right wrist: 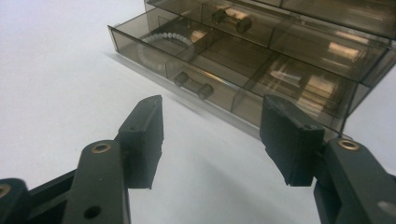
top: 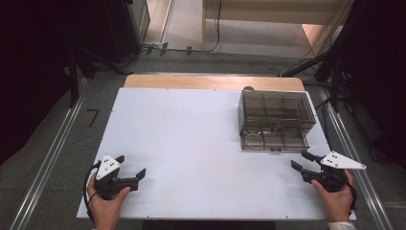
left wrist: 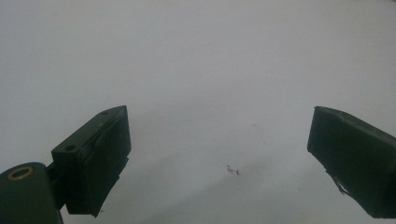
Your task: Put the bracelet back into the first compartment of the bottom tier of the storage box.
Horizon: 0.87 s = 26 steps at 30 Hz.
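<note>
Nearest the person, the left tongs (top: 128, 166) rest on the white counter (top: 191, 143), jaws spread and empty, well apart from the smoked drawer box (top: 276, 120). The right tongs (top: 302, 160), likewise spread and empty, sit just before the box, aimed at its lower drawer (right wrist: 196, 60), which stands pulled out, presumably for access to the bead bracelet (right wrist: 169, 38) inside.
</note>
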Motion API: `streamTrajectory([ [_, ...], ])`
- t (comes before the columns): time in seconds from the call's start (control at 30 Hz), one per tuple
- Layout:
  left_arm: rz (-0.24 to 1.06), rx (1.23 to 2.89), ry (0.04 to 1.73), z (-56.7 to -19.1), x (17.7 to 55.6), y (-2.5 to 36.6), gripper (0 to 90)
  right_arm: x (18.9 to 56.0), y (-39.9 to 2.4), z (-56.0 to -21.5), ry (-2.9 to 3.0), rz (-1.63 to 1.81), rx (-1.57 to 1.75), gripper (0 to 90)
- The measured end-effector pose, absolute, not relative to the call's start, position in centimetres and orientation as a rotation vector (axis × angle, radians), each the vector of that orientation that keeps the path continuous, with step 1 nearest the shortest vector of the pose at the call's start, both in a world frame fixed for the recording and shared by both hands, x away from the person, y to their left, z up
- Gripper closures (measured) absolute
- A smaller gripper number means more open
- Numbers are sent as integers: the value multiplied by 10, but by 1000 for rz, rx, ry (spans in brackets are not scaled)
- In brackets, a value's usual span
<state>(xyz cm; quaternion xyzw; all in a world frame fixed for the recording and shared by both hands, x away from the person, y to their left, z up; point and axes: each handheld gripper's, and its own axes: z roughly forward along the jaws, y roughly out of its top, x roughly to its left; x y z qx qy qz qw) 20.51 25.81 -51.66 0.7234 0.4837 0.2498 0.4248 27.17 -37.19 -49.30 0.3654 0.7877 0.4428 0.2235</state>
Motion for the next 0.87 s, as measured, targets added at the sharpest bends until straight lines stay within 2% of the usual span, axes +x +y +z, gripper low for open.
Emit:
streamTrajectory([
  [0.87, 629, 1808, 1210, -517, 205, 258, 68, 267, -392, -497, 2134, 1215, 1055, 361],
])
